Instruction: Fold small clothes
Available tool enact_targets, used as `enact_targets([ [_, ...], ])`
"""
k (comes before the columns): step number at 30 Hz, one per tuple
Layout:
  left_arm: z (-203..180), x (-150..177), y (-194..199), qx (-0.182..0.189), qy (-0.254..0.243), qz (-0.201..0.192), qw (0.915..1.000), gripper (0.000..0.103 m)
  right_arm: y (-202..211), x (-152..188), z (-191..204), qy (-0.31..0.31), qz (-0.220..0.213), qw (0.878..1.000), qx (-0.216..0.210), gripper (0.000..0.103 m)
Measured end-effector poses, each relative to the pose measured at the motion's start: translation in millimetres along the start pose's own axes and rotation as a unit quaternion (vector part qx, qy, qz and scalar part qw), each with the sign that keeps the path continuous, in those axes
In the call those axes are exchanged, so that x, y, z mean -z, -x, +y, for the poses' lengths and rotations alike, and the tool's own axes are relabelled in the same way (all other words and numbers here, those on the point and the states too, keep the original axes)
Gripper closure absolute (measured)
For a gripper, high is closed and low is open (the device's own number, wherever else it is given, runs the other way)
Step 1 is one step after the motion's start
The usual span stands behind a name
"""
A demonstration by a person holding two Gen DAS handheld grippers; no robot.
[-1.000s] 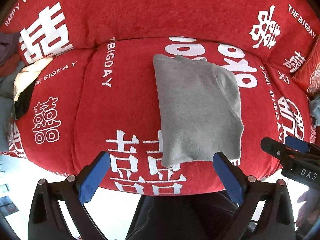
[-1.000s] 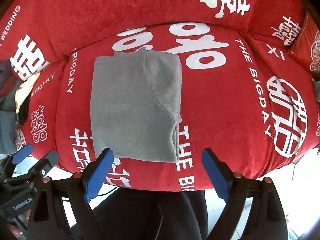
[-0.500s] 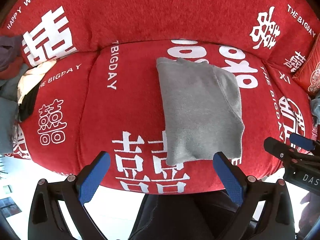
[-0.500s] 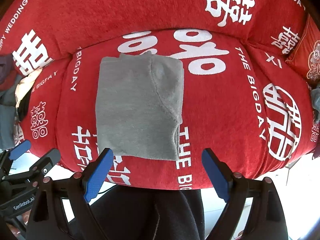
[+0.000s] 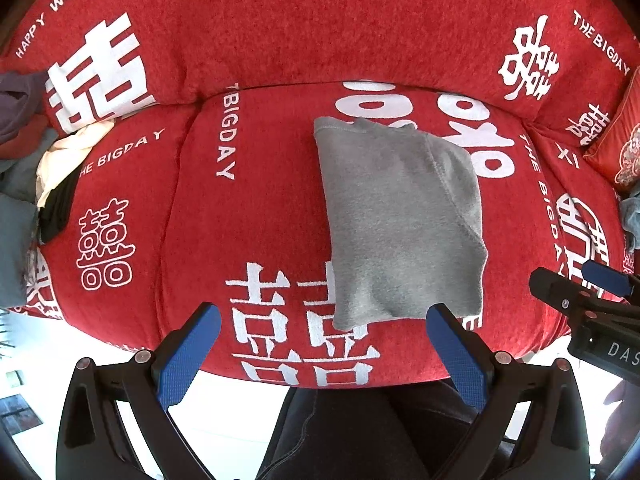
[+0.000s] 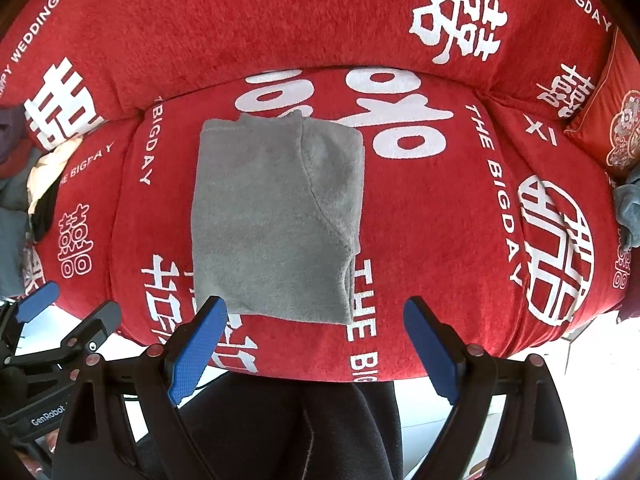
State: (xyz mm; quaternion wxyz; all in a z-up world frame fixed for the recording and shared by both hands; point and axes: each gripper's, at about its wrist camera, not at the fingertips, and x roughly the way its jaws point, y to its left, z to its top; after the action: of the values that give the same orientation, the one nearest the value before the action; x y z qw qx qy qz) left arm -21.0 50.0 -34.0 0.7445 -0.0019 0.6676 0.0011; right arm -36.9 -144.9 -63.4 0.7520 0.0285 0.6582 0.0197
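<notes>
A grey garment point(image 5: 400, 220) lies folded into a neat rectangle on the red sofa seat point(image 5: 248, 216); it also shows in the right wrist view point(image 6: 276, 216). My left gripper point(image 5: 324, 320) is open and empty, held back over the seat's front edge, just short of the garment's near hem. My right gripper point(image 6: 316, 312) is open and empty at the same front edge, its left finger point(image 6: 200, 340) near the garment's near left corner. Each gripper shows at the edge of the other's view, the right one point(image 5: 580, 300) and the left one point(image 6: 44, 320).
A heap of loose clothes point(image 5: 36, 168) lies at the seat's left end. A blue-grey cloth point(image 6: 628, 208) and a red cushion point(image 6: 612, 120) sit at the right end. The sofa backrest point(image 5: 320, 28) rises behind. The person's dark-trousered legs point(image 6: 300, 428) are below the seat edge.
Both grippers have drawn back slightly from the sofa, so the garment sits a little farther away. The garment has not moved. Both grippers stay open.
</notes>
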Motion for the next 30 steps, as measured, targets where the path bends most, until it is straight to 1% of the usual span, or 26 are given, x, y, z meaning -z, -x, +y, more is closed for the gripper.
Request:
enact_targets([
  [25,-2.2,-3.9,0.4,0.005,-0.013,-0.001,0.9999,0.0,0.5,-3.6,-0.6,-0.008,0.001,1.0,0.006,0.011],
  [30,-4.0,-4.7,-0.4,-0.004,-0.023,-0.005,0.9997,0.0,-2.2,-3.8,-2.3,-0.012,0.006,1.0,0.009,0.011],
])
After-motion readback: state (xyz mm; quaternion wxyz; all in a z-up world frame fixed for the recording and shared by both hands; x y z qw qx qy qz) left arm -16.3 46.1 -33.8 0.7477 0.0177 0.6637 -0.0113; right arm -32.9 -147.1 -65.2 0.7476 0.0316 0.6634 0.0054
